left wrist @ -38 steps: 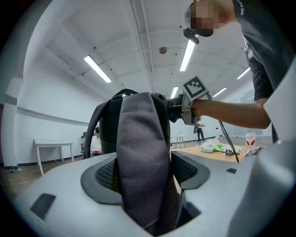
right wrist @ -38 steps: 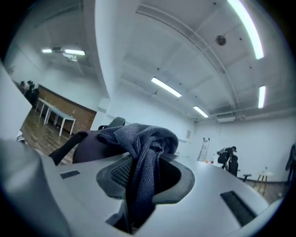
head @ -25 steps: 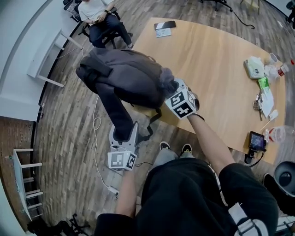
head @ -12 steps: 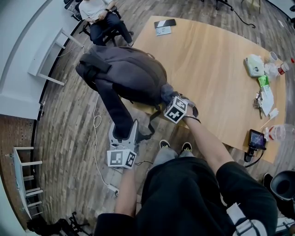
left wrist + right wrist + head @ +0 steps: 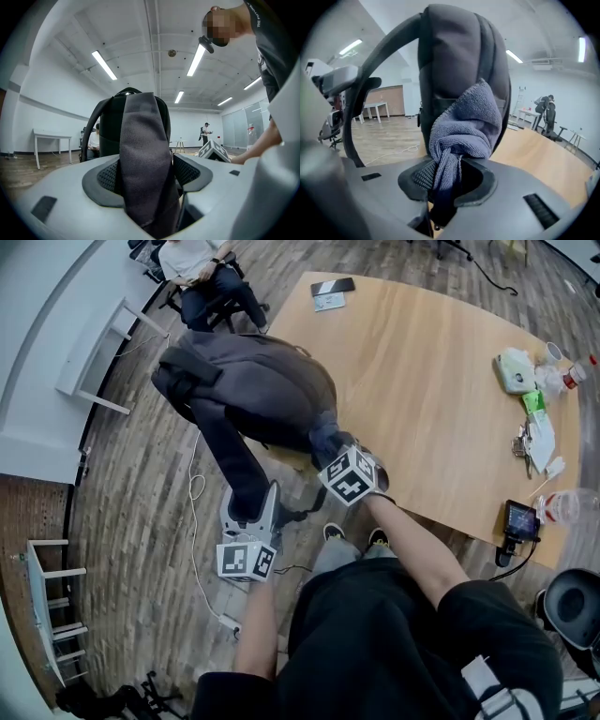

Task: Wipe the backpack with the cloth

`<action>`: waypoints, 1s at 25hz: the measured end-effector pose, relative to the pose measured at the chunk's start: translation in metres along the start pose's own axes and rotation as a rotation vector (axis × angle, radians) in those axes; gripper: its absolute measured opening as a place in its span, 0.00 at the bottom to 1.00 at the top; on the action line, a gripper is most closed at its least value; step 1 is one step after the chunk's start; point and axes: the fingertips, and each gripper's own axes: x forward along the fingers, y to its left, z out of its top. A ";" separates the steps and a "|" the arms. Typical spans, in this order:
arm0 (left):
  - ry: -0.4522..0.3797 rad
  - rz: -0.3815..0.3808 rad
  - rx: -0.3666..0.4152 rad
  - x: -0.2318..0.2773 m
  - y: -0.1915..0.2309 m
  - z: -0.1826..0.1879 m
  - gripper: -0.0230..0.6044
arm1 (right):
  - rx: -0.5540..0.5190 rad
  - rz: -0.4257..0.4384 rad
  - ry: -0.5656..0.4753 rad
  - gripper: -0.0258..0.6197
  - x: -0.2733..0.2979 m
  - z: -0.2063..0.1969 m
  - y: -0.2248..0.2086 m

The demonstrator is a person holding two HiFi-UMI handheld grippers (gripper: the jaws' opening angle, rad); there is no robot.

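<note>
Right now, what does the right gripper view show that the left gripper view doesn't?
Only the right gripper view shows the cloth, clamped in the right gripper and bunched against the backpack. Only the left gripper view shows a strap clamped in the left gripper, plus the right gripper's marker cube off to the side. Both show the dark backpack rising just ahead of the jaws.
</note>
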 end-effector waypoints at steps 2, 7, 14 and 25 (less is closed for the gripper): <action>0.000 0.004 -0.007 -0.002 0.000 -0.001 0.54 | 0.030 -0.034 0.028 0.20 0.004 -0.008 -0.024; 0.024 0.024 -0.027 -0.012 0.003 -0.006 0.54 | -0.044 -0.119 0.075 0.20 0.014 -0.012 -0.085; 0.029 0.044 -0.048 -0.020 0.006 -0.012 0.54 | -0.344 -0.181 0.023 0.20 -0.013 0.037 -0.073; 0.028 0.039 -0.040 -0.021 0.003 -0.007 0.54 | -0.327 -0.023 -0.311 0.20 -0.090 0.136 0.030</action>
